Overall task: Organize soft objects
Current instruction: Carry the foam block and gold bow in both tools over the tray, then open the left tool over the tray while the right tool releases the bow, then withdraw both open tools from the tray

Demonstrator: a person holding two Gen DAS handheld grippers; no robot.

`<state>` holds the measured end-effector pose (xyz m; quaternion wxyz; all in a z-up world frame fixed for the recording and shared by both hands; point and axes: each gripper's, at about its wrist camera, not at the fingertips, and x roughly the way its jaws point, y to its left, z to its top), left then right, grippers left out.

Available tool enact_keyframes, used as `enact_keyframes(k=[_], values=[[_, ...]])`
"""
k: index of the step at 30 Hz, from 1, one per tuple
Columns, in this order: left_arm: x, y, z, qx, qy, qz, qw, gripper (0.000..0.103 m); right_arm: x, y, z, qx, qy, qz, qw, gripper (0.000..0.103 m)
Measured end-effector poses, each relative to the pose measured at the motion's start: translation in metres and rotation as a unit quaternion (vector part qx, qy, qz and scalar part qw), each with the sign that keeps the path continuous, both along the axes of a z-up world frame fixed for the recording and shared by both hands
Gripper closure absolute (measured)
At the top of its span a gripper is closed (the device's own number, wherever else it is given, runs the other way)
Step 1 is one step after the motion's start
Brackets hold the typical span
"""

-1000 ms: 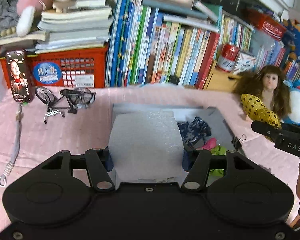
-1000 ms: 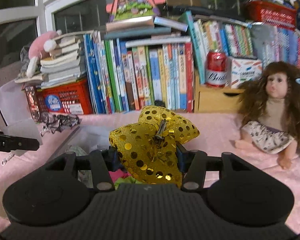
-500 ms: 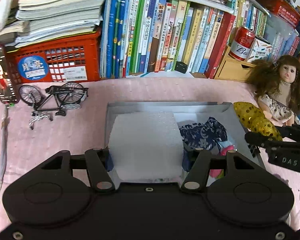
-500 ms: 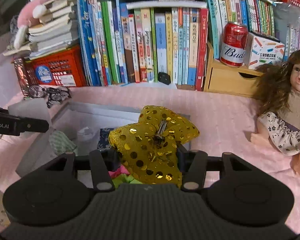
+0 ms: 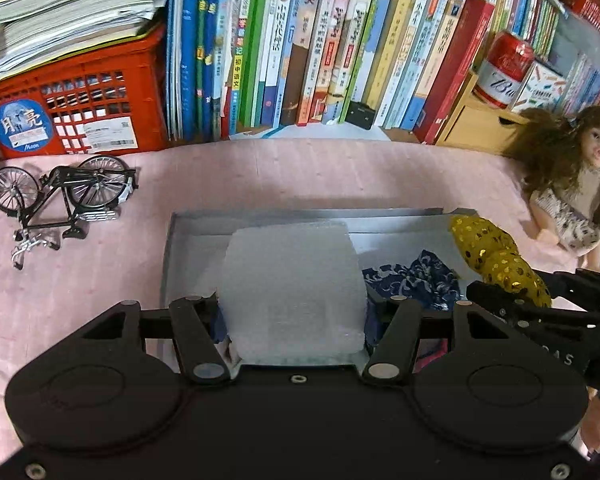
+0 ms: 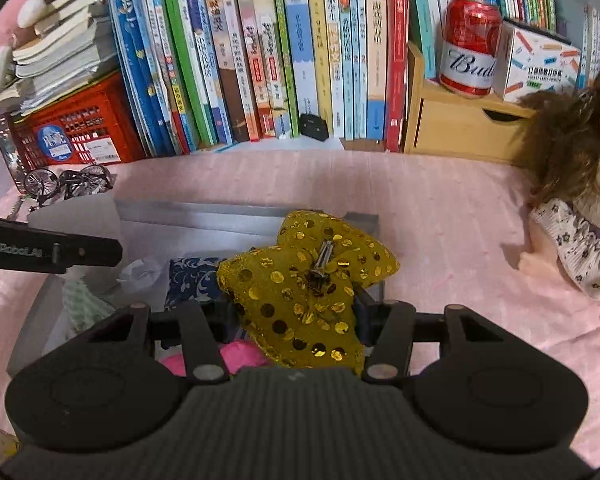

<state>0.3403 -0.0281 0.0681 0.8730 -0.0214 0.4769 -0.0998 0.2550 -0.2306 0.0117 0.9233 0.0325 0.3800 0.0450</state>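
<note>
While both hang over the grey box (image 5: 400, 216), left gripper (image 5: 294, 312) clamps a white foam block (image 5: 292, 288); right gripper (image 6: 296, 312) grips the gold sequin bow (image 6: 308, 288) above the fabric scraps (image 6: 188, 276) inside.

Ahead of left tool (image 5: 294, 312): grey tray (image 5: 300, 216), far-left part bare; blue patterned cloth (image 5: 412, 280) fills its right side. Beyond the tray, a clear strip of pink tabletop (image 5: 300, 172), then row of books (image 5: 320, 40) as a wall. Left: toy bicycle (image 5: 60, 196), red crate (image 5: 72, 108). Right: right tool (image 6: 296, 312), doll (image 6: 572, 200) beside open tabletop.
</note>
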Motion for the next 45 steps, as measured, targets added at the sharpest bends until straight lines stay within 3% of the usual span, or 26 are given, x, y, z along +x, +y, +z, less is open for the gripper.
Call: enact_keyframes(k=[11, 15, 20, 32, 45], values=[[0.017, -0.011, -0.014, 0.010, 0.016, 0.010, 0.9998, 0.044, 0.007, -0.002, -0.010, 0.015, 0.014, -0.001, 1.000, 0.041], [0.016, -0.012, -0.011, 0.005, 0.021, 0.007, 0.9998, 0.027, 0.005, -0.003, -0.009, 0.026, 0.012, 0.004, 1.000, 0.030], [0.011, -0.013, -0.005, 0.002, 0.012, 0.001, 0.9999, 0.024, 0.002, -0.003, -0.004, 0.033, 0.005, 0.009, 0.999, 0.025], [-0.008, -0.012, 0.009, 0.003, -0.003, -0.011, 0.9999, 0.021, -0.015, -0.005, 0.014, 0.050, -0.021, 0.011, 0.998, 0.021], [-0.058, -0.024, 0.039, -0.003, -0.046, -0.055, 0.9974, 0.021, -0.059, -0.007, 0.036, 0.045, -0.073, 0.025, 0.996, 0.019]])
